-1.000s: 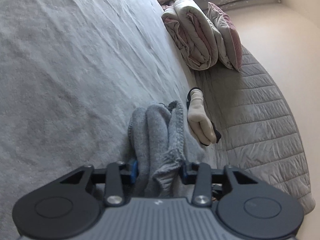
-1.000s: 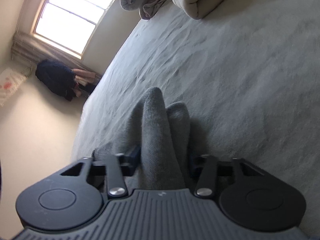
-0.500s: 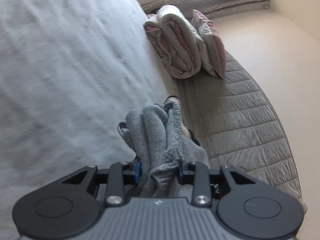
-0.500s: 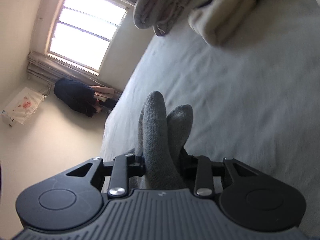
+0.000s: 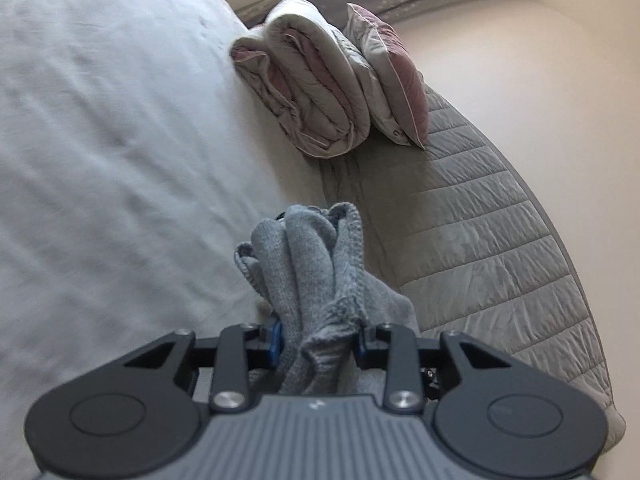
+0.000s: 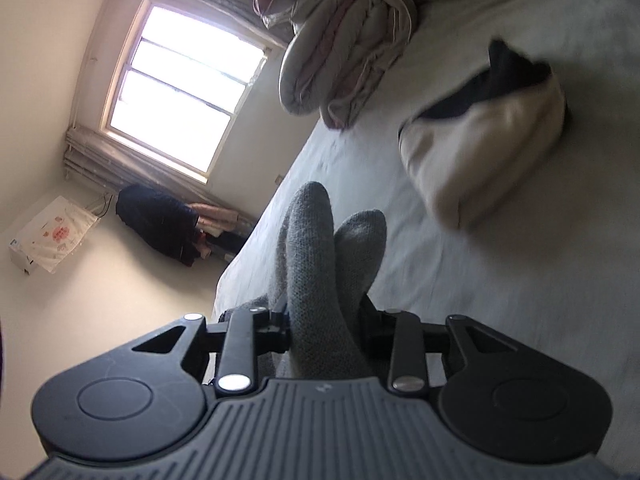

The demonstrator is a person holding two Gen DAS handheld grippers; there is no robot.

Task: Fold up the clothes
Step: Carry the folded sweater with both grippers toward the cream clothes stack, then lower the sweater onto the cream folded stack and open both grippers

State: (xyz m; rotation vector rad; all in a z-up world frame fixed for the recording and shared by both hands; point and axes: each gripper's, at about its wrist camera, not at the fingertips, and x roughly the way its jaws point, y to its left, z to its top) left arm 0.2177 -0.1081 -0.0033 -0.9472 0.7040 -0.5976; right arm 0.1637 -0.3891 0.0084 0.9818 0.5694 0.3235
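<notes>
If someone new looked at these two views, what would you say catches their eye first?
Most striking are the grey socks, clamped at one end by the left gripper and at the other by the right gripper, above the pale bed sheet. Next comes the rolled duvet with a pillow at the bed's far end, then the bright window and a cream and black bundle on the bed in the right wrist view.
</notes>
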